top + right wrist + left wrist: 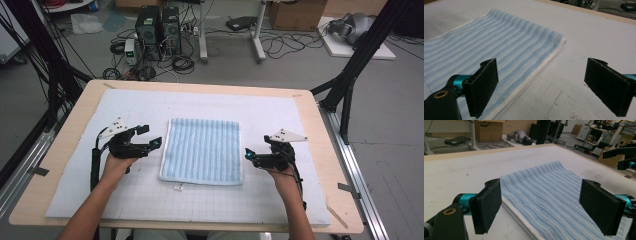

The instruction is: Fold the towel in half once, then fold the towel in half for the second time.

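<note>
My left gripper [152, 136] sits just off the towel's left edge, jaws spread wide, nothing between the pads; in the left gripper view its pads [487, 207] frame the towel [554, 202] without touching it. My right gripper [246, 155] is just off the towel's right edge, near the lower right corner, jaws also wide apart and empty; in the right gripper view one pad [484, 85] hangs over the towel's border, the other over bare mat, whether either brushes the cloth I can't tell. Both grippers point inward at each other across the towel.

Towel [202, 151]: light blue, ribbed stripes, white trim, folded into a neat rectangle, lying flat at the middle of the white gridded mat [150, 200]. Small white tag pokes out at its near edge. Mat covers most of the wooden table [60, 150]. Beyond the table, on the floor, computer towers [159, 27] and loose cables.
</note>
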Demonstrator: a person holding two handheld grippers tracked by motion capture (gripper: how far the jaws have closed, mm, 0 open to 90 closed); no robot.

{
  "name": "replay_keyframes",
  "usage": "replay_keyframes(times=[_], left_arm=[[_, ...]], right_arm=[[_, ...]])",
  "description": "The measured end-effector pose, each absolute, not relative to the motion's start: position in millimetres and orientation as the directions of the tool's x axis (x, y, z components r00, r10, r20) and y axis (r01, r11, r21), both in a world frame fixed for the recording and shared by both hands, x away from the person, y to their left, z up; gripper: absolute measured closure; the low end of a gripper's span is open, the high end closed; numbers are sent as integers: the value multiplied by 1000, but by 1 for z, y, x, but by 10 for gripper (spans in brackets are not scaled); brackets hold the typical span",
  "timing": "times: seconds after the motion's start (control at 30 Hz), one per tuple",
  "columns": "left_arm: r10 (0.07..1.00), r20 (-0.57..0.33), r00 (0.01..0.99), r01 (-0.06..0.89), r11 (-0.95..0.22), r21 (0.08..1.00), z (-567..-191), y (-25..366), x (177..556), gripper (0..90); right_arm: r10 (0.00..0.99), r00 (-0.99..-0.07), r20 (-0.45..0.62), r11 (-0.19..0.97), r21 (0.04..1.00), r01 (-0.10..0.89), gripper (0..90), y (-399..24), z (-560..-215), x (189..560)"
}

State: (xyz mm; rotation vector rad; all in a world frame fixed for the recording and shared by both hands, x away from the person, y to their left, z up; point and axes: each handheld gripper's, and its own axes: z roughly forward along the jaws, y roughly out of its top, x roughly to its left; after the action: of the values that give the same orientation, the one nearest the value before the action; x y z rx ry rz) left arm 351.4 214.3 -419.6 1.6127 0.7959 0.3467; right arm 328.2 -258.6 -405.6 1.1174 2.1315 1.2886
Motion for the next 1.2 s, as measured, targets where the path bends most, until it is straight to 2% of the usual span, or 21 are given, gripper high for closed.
replay_keyframes(times=[0.43,0.77,0.93,1.0,1.2], left_arm=[[681,-225,697,329,-24,944,-424,214,356,176],[748,-244,617,387,-19,922,-424,216,374,187],[760,-234,606,419,-55,906,-422,205,390,188],[762,-223,608,429,-79,900,-423,198,398,188],[796,-221,564,493,-110,863,-433,180,414,192]], right_arm=[[806,-585,94,218,871,441,112,-261,-405,328],[815,-570,101,213,863,458,112,-264,-406,329],[811,-577,93,225,861,456,118,-264,-405,328],[803,-588,95,238,854,463,150,-263,-406,328],[811,-578,88,233,858,458,122,-262,-405,328]])
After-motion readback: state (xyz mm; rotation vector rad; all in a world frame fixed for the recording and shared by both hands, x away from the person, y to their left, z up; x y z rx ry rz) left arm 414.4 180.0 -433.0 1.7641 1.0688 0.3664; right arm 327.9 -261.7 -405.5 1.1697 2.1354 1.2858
